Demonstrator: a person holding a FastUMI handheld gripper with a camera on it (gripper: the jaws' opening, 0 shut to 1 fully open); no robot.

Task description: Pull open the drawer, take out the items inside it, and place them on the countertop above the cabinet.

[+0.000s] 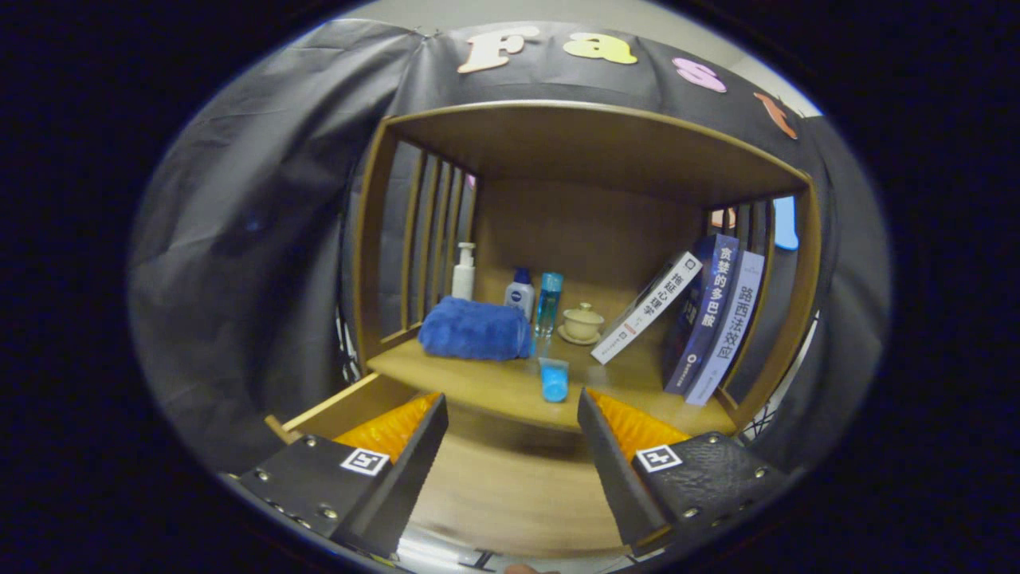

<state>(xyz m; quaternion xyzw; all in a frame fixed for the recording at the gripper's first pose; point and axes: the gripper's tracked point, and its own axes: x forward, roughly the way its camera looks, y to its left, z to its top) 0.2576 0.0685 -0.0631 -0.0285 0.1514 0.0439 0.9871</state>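
Note:
The wooden drawer (pixel 335 408) is pulled out below the countertop (pixel 486 381), and its bare wooden floor (pixel 510 486) lies between my fingers. My gripper (pixel 511 406) is open, hovering over the drawer with nothing between its fingers. A small blue cup (pixel 554 379) stands on the countertop near its front edge, just beyond the fingertips. Whatever else lies in the drawer is hidden behind my fingers.
On the countertop inside the open cabinet sit a rolled blue towel (pixel 476 328), a white pump bottle (pixel 464 272), a small white-and-blue bottle (pixel 520 292), a tall clear blue bottle (pixel 547 302), a lidded ceramic cup (pixel 582 322) and leaning books (pixel 701 315). Slatted sides and a shelf overhead enclose it.

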